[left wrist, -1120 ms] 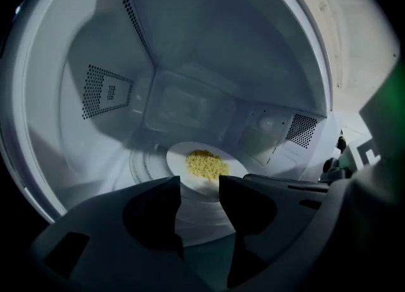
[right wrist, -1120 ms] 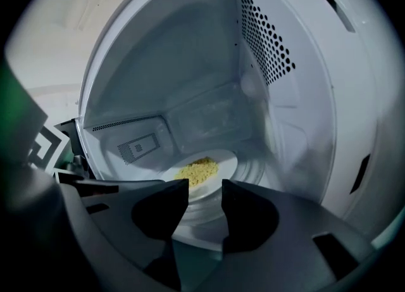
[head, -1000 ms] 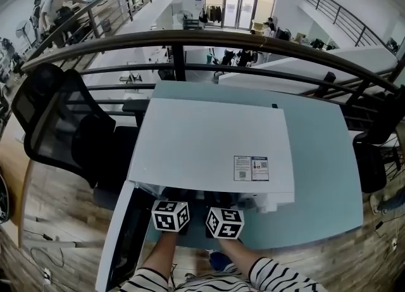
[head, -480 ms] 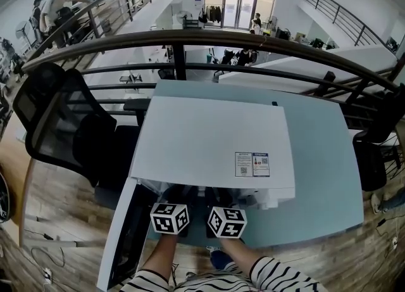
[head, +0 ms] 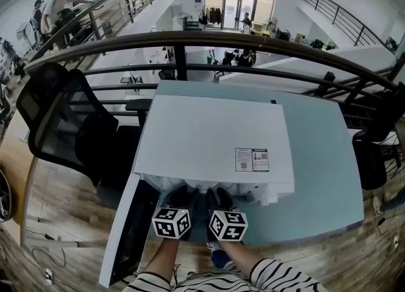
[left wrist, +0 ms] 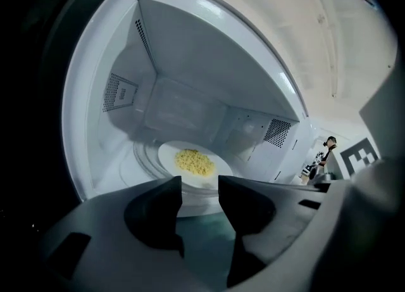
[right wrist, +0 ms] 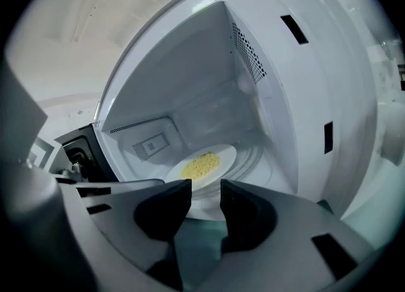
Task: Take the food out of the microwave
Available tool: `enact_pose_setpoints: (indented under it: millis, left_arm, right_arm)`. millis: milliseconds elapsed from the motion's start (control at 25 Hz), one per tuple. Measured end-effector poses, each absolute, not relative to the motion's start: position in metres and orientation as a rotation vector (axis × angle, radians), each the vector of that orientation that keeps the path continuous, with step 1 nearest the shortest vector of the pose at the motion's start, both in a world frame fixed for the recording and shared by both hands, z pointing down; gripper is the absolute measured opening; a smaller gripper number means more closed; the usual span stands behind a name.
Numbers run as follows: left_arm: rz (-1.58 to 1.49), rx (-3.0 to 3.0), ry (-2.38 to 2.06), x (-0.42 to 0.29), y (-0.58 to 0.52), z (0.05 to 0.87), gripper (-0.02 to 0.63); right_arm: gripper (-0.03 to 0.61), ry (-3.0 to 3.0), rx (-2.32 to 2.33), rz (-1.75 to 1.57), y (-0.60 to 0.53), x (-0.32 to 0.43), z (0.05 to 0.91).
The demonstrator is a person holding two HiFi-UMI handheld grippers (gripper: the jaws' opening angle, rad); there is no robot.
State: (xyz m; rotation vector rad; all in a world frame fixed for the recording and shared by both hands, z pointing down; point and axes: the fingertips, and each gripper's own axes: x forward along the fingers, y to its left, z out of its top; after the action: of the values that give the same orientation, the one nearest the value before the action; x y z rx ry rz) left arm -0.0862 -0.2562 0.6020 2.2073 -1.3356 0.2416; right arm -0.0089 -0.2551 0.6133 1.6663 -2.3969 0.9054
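Note:
The white microwave (head: 215,139) stands with its door (head: 130,234) swung open to the left. Inside, a white plate (left wrist: 190,167) carries a small heap of yellow food (left wrist: 194,161) on the turntable; the same plate (right wrist: 212,158) and food (right wrist: 200,165) show in the right gripper view. My left gripper (left wrist: 199,186) is in front of the opening, open, with nothing between its jaws. Beside it, my right gripper (right wrist: 205,189) has just been closing its jaws; a gap remains and they hold nothing. In the head view, the left gripper (head: 183,199) and the right gripper (head: 218,199) sit side by side at the cavity's mouth.
The microwave sits on a teal table (head: 323,158). A black office chair (head: 63,126) is at the left, and a dark railing (head: 190,40) runs behind the table. The cavity's walls close in on both sides of the plate.
Both grippers have drawn back a little from the microwave's opening toward me. More of their dark fingers now shows below the microwave's front edge.

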Motion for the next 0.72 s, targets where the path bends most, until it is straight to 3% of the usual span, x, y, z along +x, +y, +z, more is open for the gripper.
enact_pose_setpoints:
  millis: [720]
  left_arm:
    - [0.225,2.116,-1.465,-0.111,-0.298,0.604,0.187]
  right_arm:
    - [0.14,-2.319,1.814,0.815,-0.289,0.006,0.604]
